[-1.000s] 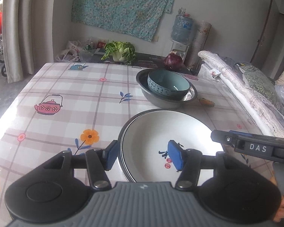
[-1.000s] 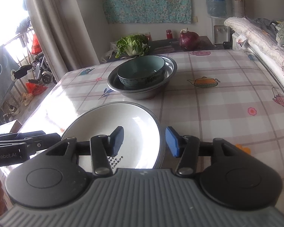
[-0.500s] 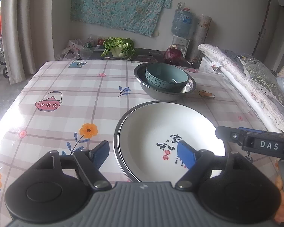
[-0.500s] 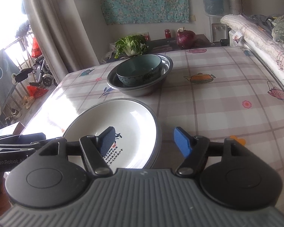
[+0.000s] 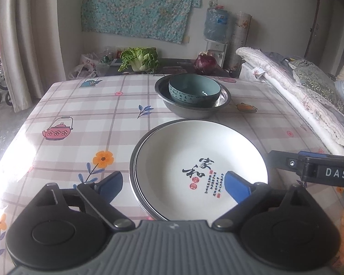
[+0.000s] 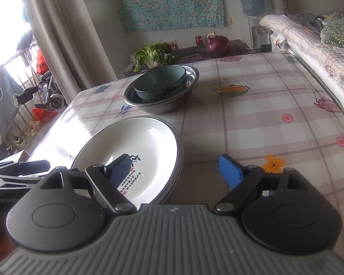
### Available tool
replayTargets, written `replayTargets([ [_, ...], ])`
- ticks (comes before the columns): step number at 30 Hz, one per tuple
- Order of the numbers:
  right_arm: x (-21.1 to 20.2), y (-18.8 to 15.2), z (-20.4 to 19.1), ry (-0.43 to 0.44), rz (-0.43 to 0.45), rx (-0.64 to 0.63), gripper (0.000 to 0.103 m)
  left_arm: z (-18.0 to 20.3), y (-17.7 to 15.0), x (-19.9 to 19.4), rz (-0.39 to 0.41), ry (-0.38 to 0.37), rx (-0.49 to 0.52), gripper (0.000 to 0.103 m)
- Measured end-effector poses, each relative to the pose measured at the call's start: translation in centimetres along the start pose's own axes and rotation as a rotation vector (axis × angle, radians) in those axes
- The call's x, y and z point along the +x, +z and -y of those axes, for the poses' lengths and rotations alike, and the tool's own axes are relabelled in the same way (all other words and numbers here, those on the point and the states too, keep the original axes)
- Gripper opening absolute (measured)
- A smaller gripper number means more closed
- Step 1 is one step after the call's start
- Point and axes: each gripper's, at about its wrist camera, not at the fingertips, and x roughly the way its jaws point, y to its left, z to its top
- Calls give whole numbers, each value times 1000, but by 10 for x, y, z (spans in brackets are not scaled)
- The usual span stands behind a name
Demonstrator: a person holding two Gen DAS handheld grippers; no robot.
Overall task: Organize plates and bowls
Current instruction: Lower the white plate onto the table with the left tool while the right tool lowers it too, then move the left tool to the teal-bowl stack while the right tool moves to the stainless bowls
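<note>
Releasing looks like the step in hand: both sets of tongs have just been opening and now stand spread wide, pinching nothing. The left tongs (image 5: 174,184) straddle the near-left rim of the white plate (image 5: 199,160), one blue pad outside the rim at about 8 o'clock of the plate, the other over its well near the printed characters; neither presses on it. The right tongs (image 6: 176,171) straddle the opposite rim the same way, one pad over the plate (image 6: 135,151), the other over bare tabletop (image 6: 252,119). The plate sits nested on a second, dark-rimmed plate (image 5: 132,167), near the tabletop's front edge, with the teal bowl (image 5: 194,91) resting inside the steel basin (image 5: 192,110) just beyond, at 12 o'clock. To finish well, I would draw each hand straight back and slightly up, keeping the pads clear of the rim so the stack is not nudged off centre. Lifting one side first risks tipping the upper plate. The stacking appears largely done.
</note>
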Motion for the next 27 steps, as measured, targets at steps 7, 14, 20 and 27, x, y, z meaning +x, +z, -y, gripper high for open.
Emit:
replayTargets([
  [7, -6, -8, 23, -1, 14, 49, 90, 15, 3, 1, 7, 19, 34, 100],
  [14, -12, -6, 46, -10, 17, 52, 90, 19, 23, 4, 28, 36, -7, 103],
  [20, -9, 14, 64, 2, 11, 45, 90, 18, 52, 15, 51, 68, -17, 103],
  [27, 7, 53, 69, 35, 30, 17, 90, 11, 89, 45, 46, 157, 14, 103],
])
